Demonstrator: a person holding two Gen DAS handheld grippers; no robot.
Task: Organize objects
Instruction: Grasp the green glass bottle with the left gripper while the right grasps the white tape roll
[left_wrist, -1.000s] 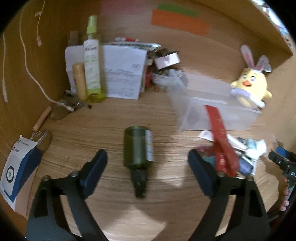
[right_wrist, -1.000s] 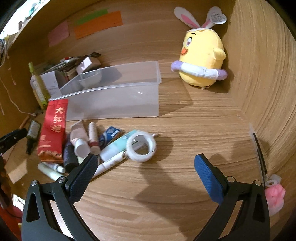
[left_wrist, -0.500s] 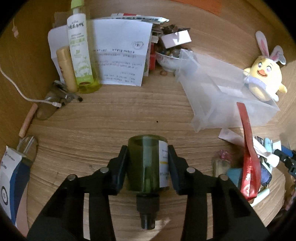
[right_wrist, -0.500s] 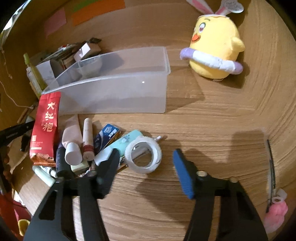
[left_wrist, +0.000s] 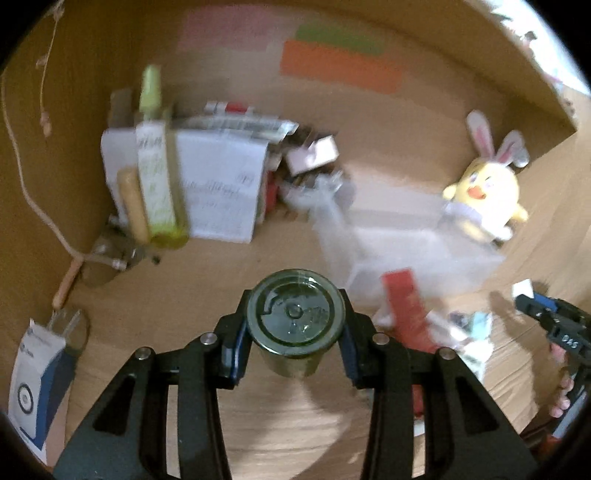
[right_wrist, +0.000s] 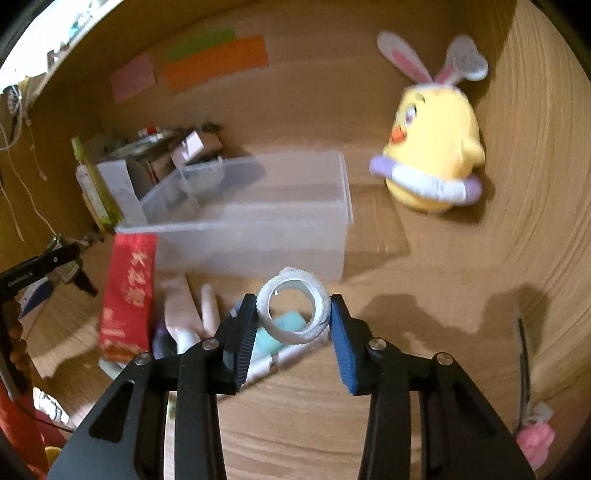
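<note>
Right now your left gripper (left_wrist: 295, 332) is clamped across the body of the green glass bottle (left_wrist: 295, 320), pads on both flanks, with the bottle's round base facing outward past the fingertips and its neck hidden back toward you. That glass is hard, smooth and likely the heavier of your two loads, so it can slide or pivot in the pads if you swing it; the grip around the widest part of the body looks like the sound place, and you should set it down gently because it may crack. Your right gripper (right_wrist: 293, 323) has the roll of white tape (right_wrist: 293, 310) between its blue pads, which touch the roll's outer rim on both sides while the jaws are closing on it. The roll is light and somewhat springy, and it is a hollow ring, so squeezing hard could flatten it; a hold across its outer rim, as now, suits it. Just ahead of that gripper and slightly left stands the clear plastic bin (right_wrist: 258, 236), open at the top, which seems the likely home for both items. Below and to the left of the tape lies a heap of tubes and a red packet (right_wrist: 127, 291) on the wooden desk (right_wrist: 369, 424), not yet sorted. Beyond the bin, to the right, sits a yellow plush chick (right_wrist: 432, 158).
</note>
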